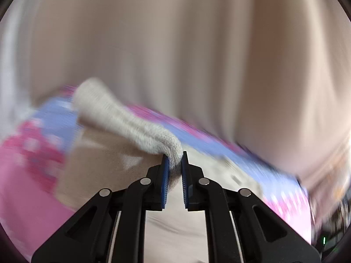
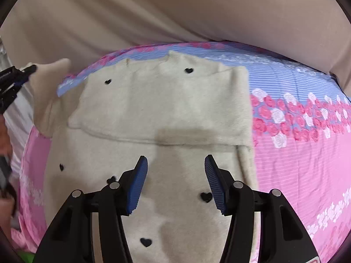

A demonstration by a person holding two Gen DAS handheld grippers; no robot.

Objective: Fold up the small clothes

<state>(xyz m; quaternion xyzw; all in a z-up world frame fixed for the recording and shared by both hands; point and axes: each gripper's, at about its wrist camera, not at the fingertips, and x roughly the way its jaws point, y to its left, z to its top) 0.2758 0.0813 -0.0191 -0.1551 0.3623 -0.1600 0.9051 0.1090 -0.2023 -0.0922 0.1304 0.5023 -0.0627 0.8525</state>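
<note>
One small cream fleece garment (image 2: 153, 118) lies on a bed, spread across a bedsheet (image 2: 296, 153) printed in pink and blue stripes with bands of pink and white roses. The garment is scattered with small black hearts; six can be counted in the right wrist view, two near its far edge and four nearer the camera. Its right side is already folded inward, forming a straight vertical edge, and a flap lies folded across the middle with a seam line running side to side.

One sleeve (image 1: 122, 118) of the garment is lifted off the bed at the left. In the left wrist view, which is heavily blurred, the sleeve stretches away up and to the left from the left gripper (image 1: 175, 164), whose two blue pads are pressed together on the sleeve's cuff. The same gripper (image 2: 19, 74) shows at the left edge of the right wrist view, pinching the pale cuff above the sheet's edge.

The right gripper (image 2: 175, 175) hovers over the garment's lower middle, its two blue-padded fingers (image 2: 137, 184) spread well apart with nothing between them but the fleece below.

Beyond the bed hangs one plain beige cloth backdrop (image 2: 175, 11) with soft folds, filling the upper part of both views.
</note>
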